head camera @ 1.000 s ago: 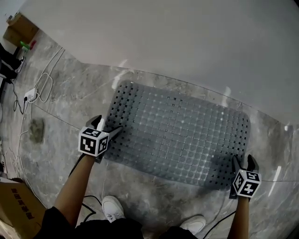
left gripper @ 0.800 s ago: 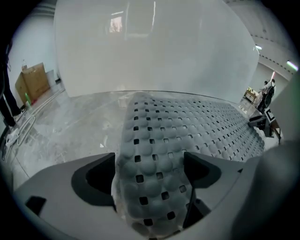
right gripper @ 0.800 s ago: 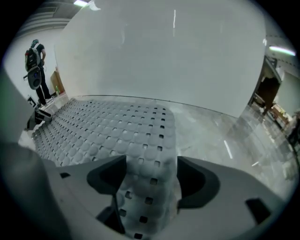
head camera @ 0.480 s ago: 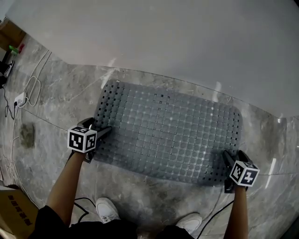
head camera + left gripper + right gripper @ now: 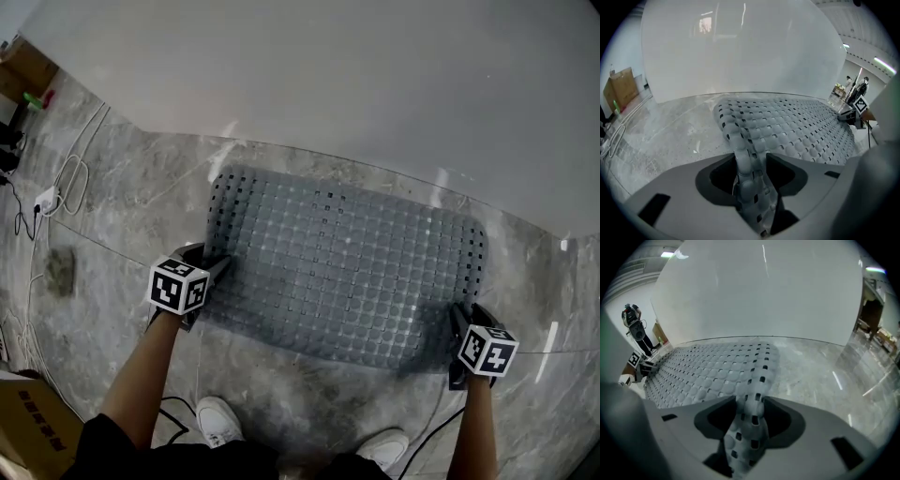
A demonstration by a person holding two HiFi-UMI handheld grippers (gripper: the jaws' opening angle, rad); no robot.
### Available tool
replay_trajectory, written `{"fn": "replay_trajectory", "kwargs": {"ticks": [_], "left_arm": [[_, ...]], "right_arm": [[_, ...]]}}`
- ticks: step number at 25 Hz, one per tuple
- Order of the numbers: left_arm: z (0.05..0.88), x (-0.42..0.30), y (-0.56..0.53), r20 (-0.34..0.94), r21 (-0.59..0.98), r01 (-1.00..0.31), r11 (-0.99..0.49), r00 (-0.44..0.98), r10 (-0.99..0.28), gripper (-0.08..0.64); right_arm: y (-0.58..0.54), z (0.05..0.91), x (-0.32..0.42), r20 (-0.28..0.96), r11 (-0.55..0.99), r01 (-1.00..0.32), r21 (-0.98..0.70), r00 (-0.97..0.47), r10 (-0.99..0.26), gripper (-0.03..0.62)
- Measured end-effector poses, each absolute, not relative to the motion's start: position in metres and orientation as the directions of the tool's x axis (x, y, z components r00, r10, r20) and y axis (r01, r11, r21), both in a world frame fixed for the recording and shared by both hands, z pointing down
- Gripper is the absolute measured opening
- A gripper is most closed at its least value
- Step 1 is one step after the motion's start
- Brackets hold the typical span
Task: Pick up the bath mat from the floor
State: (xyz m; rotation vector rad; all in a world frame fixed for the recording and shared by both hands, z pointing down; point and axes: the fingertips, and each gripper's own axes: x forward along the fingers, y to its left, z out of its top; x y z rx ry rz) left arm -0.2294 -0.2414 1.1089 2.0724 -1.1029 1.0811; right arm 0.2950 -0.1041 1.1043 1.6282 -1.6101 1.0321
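Observation:
A grey perforated bath mat (image 5: 347,272) lies on the marble floor, below a white wall. My left gripper (image 5: 216,269) is at the mat's near left corner, and its jaws are closing with a fold of the mat (image 5: 787,126) pinched between them. My right gripper (image 5: 459,317) is at the near right corner, also closing, and the mat's edge (image 5: 717,371) is squeezed between its jaws. In the left gripper view the left gripper (image 5: 751,165) shows the fold standing up between its fingers. The right gripper (image 5: 750,409) shows the same in its own view. Both short ends of the mat curl upward.
A power strip with white cables (image 5: 42,199) lies on the floor at the left. Cardboard boxes stand at the lower left (image 5: 28,441) and upper left (image 5: 23,66). The person's white shoes (image 5: 220,417) are just in front of the mat. The white wall (image 5: 375,94) runs close behind it.
Both grippers have slid onto the mat's near corners and closed on them. The mat's left and right ends have curled up off the floor.

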Motion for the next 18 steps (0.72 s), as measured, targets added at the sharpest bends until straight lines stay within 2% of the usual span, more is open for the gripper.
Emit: {"fn": "replay_trajectory", "kwargs": {"ticks": [2, 3, 9, 18], "left_arm": [[1.105, -0.226, -0.242, 0.834, 0.072, -0.851, -0.519, 0.337, -0.436, 0.148], [1.101, -0.226, -0.243, 0.825, 0.070, -0.858, -0.509, 0.337, -0.453, 0.075], [1.083, -0.223, -0.243, 0.779, 0.099, -0.859, -0.503, 0.381, -0.498, 0.060], [1.028, -0.209, -0.236, 0.653, 0.138, -0.829, -0.542, 0.487, -0.579, 0.054]], "right_arm": [[-0.106, 1.102, 0.289, 0.850, -0.031, -0.997, -0.064, -0.038, -0.525, 0.170], [-0.107, 1.100, 0.286, 0.844, -0.006, -0.999, -0.039, -0.030, -0.535, 0.152], [-0.108, 1.075, 0.270, 0.788, 0.064, -0.998, 0.028, -0.018, -0.616, 0.081], [-0.101, 1.013, 0.239, 0.670, 0.157, -0.986, 0.052, -0.082, -0.738, 0.067]]}}
